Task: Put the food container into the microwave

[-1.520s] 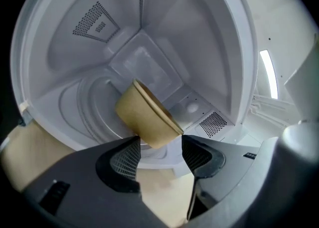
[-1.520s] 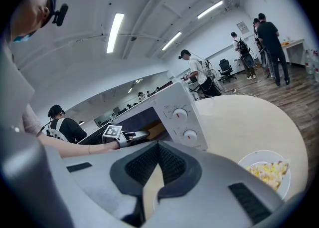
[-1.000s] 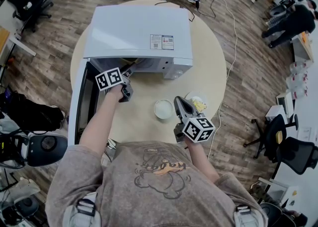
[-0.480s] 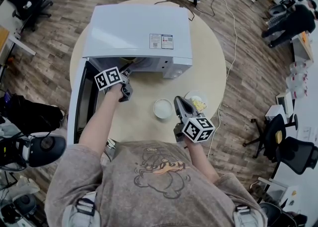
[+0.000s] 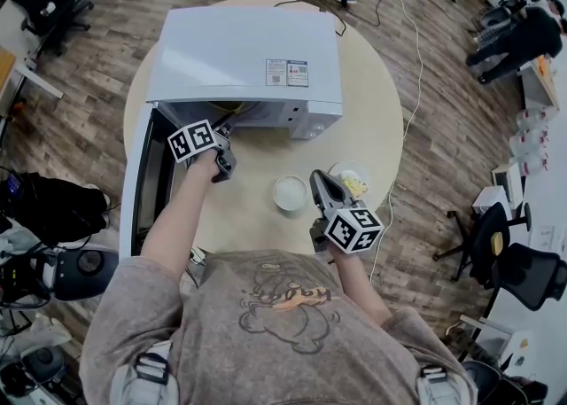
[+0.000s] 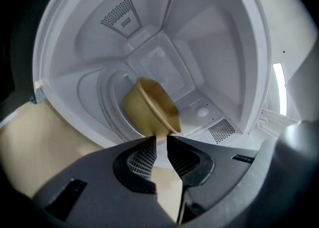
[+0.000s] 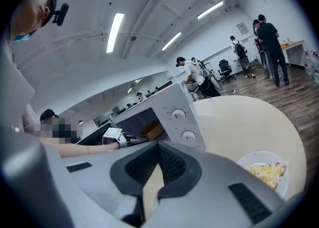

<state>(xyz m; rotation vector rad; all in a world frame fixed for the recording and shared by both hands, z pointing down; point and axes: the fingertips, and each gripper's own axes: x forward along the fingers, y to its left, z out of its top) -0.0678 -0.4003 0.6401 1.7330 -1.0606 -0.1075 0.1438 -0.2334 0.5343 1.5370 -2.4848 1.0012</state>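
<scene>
As it sits in the microwave (image 6: 224, 47), the container (image 6: 149, 105) is tan.

Counted on one round counter (image 5: 381, 128): one microwave (image 5: 244, 58), one tan food container (image 6: 149, 107) inside it, one white bowl (image 5: 291, 193), one dish of yellow food (image 5: 352, 183). Two tongs are logged: left tongs (image 6: 160, 139), right tongs (image 7: 158, 144).

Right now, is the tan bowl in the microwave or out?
In: the tan bowl sits inside the microwave's white cavity, seen past the open door.
</scene>
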